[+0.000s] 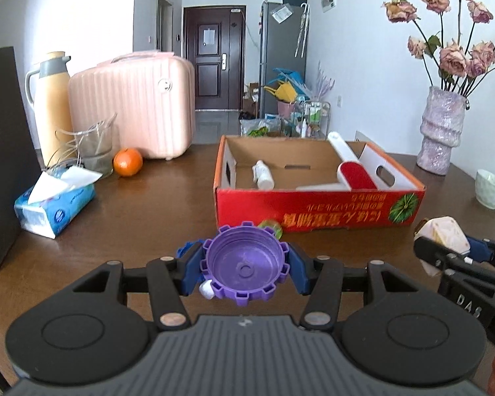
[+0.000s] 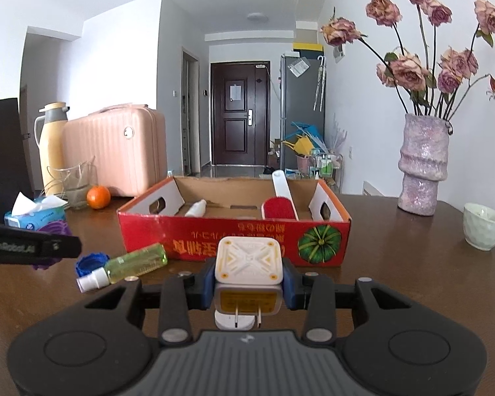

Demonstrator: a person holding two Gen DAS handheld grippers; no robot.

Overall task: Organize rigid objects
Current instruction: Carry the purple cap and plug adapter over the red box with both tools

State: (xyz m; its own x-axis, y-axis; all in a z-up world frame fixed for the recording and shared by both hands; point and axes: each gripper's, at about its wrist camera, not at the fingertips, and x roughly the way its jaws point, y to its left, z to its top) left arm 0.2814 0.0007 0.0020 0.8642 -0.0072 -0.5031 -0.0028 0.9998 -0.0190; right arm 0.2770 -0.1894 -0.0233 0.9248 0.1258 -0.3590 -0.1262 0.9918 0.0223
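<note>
My left gripper (image 1: pixel 245 269) is shut on a purple toothed cap (image 1: pixel 244 265), held above the table before the red cardboard box (image 1: pixel 313 204). My right gripper (image 2: pixel 249 280) is shut on a white square plug adapter (image 2: pixel 250 260) with its prongs facing the camera; the adapter (image 1: pixel 444 234) also shows at the right of the left wrist view. The box (image 2: pixel 214 234) holds a small white bottle (image 2: pixel 196 208) and a red-and-white lint brush (image 2: pixel 280 206). On the table lie a green spray bottle (image 2: pixel 128 265) and a blue cap (image 2: pixel 90 260) beside it.
At the left stand a tissue pack (image 1: pixel 54 206), an orange (image 1: pixel 127 161), a glass jug (image 1: pixel 95 148), a thermos (image 1: pixel 51 99), a pink case (image 1: pixel 133 102) and a black bag (image 1: pixel 0 151). A vase of flowers (image 2: pixel 424 165) and a white cup (image 2: pixel 483 226) stand at the right.
</note>
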